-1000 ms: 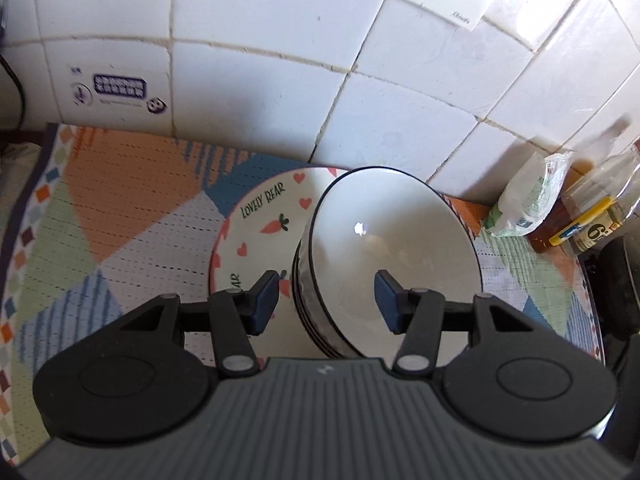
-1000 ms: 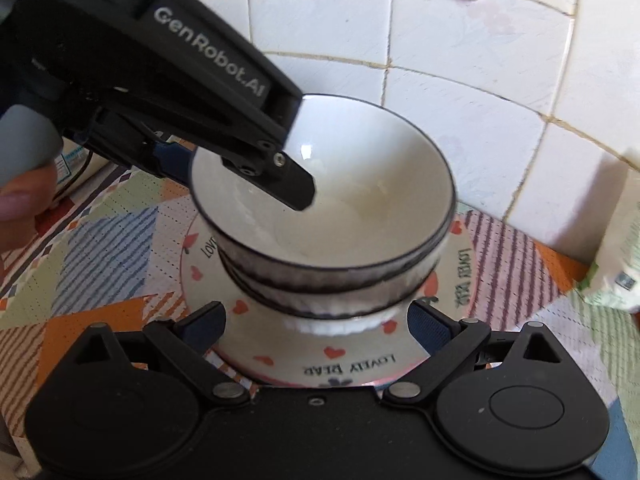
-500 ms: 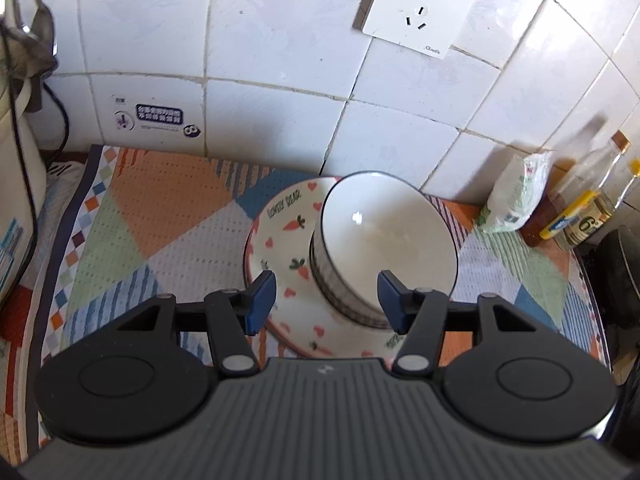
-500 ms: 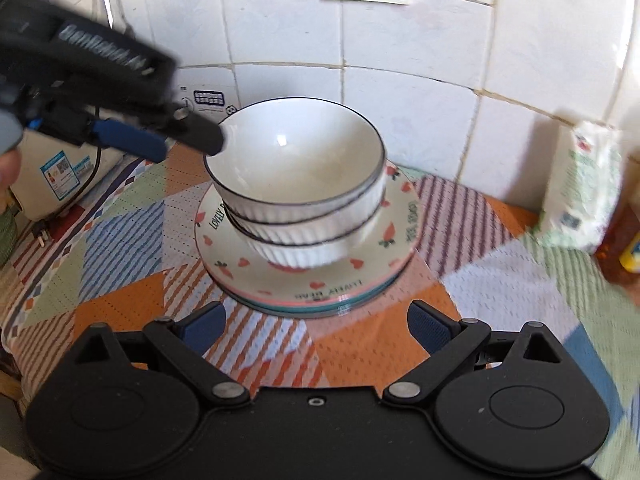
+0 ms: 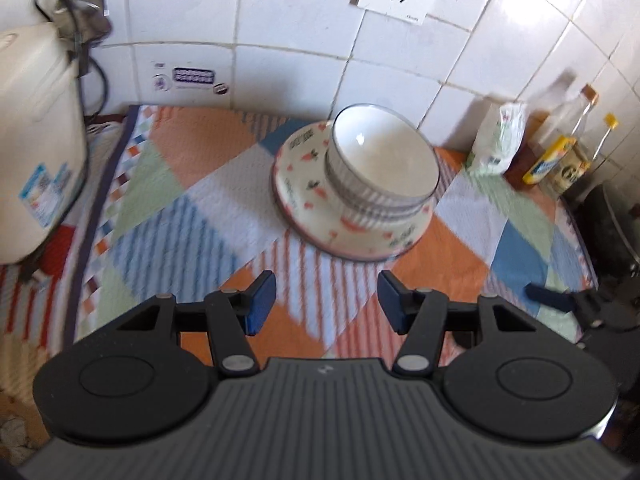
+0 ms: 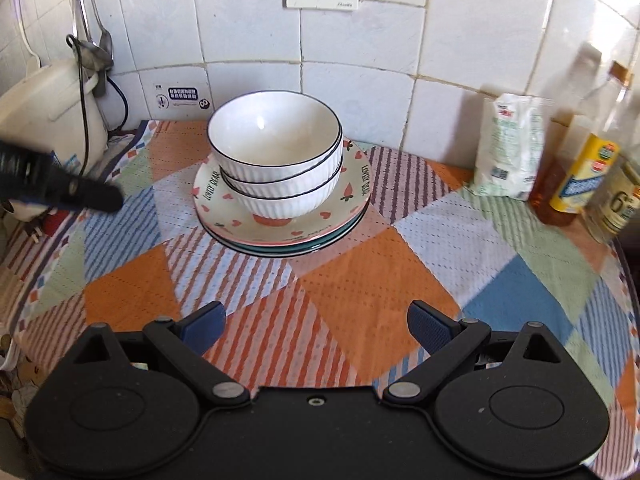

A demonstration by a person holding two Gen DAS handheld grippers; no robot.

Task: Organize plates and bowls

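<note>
Both claws have pulled back and up from the dishes since a second ago; back then the left one was right over the top bowl's rim and the right one was nosed up against the plates. Now the whole stack sits well ahead of both.

The left claw (image 5: 326,300) has its jaws apart with nothing between them, just the patchwork cloth (image 5: 180,216) on the counter showing through the gap. Same for the right claw (image 6: 316,326): wide apart, empty.

The bowls (image 6: 276,160) are nested two deep, out in front of the right claw and a bit to its left, sitting on the plates (image 6: 280,216), which look like three or so stacked. Looks basically organized to me.

What could still go wrong:
- The bowls sit toward the back of the plates, not dead centre, so a nudge from either claw could slide or tip them.
- The cloth is soft and could bunch; catching it with a claw would drag the whole stack.
- The bottles (image 6: 588,176) and the white bag (image 6: 510,148) are off to the right claw's far right, easy to clip on a wide swing.
- The rice cooker (image 5: 36,140) with its cord is on the left claw's far left, same deal.
</note>
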